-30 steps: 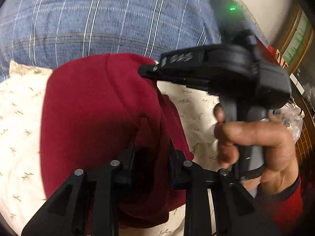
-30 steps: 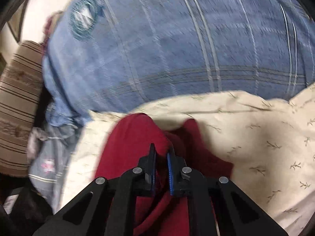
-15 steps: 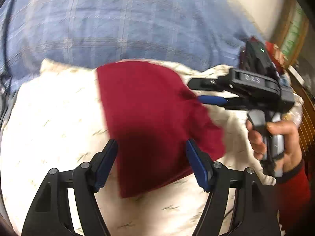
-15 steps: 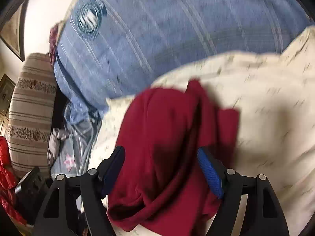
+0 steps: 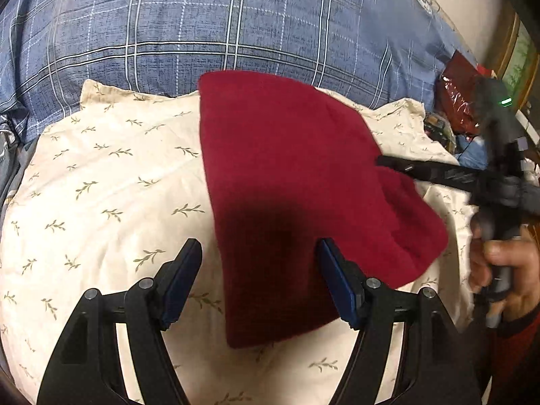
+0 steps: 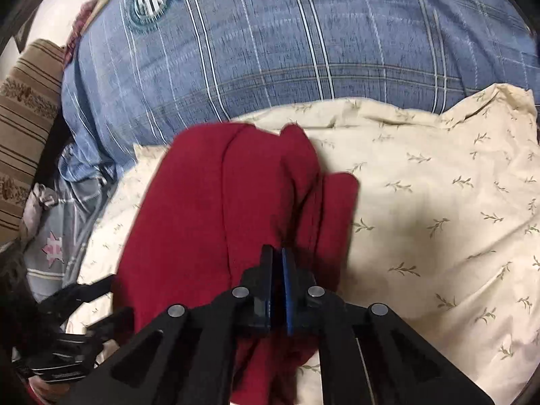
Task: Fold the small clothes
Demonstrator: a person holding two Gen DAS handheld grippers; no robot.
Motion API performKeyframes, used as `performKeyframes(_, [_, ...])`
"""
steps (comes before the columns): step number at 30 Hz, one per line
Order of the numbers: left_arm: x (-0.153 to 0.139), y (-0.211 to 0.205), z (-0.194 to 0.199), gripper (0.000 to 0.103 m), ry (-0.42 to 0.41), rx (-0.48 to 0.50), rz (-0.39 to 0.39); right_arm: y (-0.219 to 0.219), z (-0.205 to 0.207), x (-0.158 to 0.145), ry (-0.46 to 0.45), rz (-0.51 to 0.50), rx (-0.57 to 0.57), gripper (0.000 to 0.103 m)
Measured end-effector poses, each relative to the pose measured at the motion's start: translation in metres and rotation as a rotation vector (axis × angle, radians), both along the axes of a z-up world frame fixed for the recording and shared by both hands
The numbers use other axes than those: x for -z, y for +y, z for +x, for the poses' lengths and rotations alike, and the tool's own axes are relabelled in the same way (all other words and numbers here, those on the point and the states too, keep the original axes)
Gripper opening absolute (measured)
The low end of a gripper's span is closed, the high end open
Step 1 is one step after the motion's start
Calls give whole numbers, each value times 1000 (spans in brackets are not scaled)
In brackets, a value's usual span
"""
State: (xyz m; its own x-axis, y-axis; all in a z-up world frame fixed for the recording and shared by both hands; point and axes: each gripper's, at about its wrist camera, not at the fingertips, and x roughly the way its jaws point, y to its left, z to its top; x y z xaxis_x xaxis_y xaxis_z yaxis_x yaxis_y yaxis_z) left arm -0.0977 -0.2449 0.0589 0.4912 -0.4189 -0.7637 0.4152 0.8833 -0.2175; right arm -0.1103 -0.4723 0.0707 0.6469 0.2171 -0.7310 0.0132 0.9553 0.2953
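Note:
A dark red cloth (image 5: 287, 182) lies folded on a cream leaf-print pillow (image 5: 111, 182). My left gripper (image 5: 260, 270) is open and empty, its fingers either side of the cloth's near end, just above it. My right gripper (image 6: 277, 280) is shut over the cloth (image 6: 209, 216); I cannot tell whether fabric is pinched between its pads. In the left wrist view the right gripper (image 5: 384, 162) comes in from the right with its tips at the cloth's right edge.
A blue plaid bedcover (image 5: 219, 23) rises behind the pillow. A striped brown cushion (image 6: 23, 128) and crumpled grey clothes (image 6: 50, 236) lie at the left. Red packets and clutter (image 5: 462, 98) sit at the far right.
Both grippers let go of the cloth and it dropped flat onto the pillow. The left gripper stayed open and drew back. The right gripper opened, then shut again at the cloth's right edge.

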Motion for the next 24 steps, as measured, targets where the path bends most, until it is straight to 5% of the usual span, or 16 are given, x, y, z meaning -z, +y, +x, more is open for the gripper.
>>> performKeyframes(1, [1, -1, 0, 72, -5, -1, 9, 1, -6, -9, -16, 7, -1, 16])
performKeyframes(3, [1, -3, 3, 74, -9, -4, 10, 5, -21, -30, -60, 36, -24, 40])
performKeyframes(4, [1, -2, 3, 75, -6, -5, 9, 9, -28, -39, -85, 57, -44, 61])
performKeyframes(5, [2, -2, 3, 75, -5, -6, 8, 14, -30, -43, -97, 68, -57, 63])
performKeyframes(7, [3, -3, 4, 76, -4, -11, 10, 32, -35, -45, -108, 65, -123, 57])
performKeyframes(11, [3, -3, 2, 76, -2, -11, 21, 50, -27, -1, 24, -99, -95, 2])
performKeyframes(16, [1, 1, -1, 80, -22, -12, 53, 36, -44, 12, 22, -47, -59, 1])
performKeyframes(21, [-3, 5, -1, 80, -43, -28, 44, 40, -49, -9, -14, -60, -43, 14])
performKeyframes(24, [-2, 6, 2, 80, -42, -30, 35, 41, -48, -25, -75, -23, -26, 34])
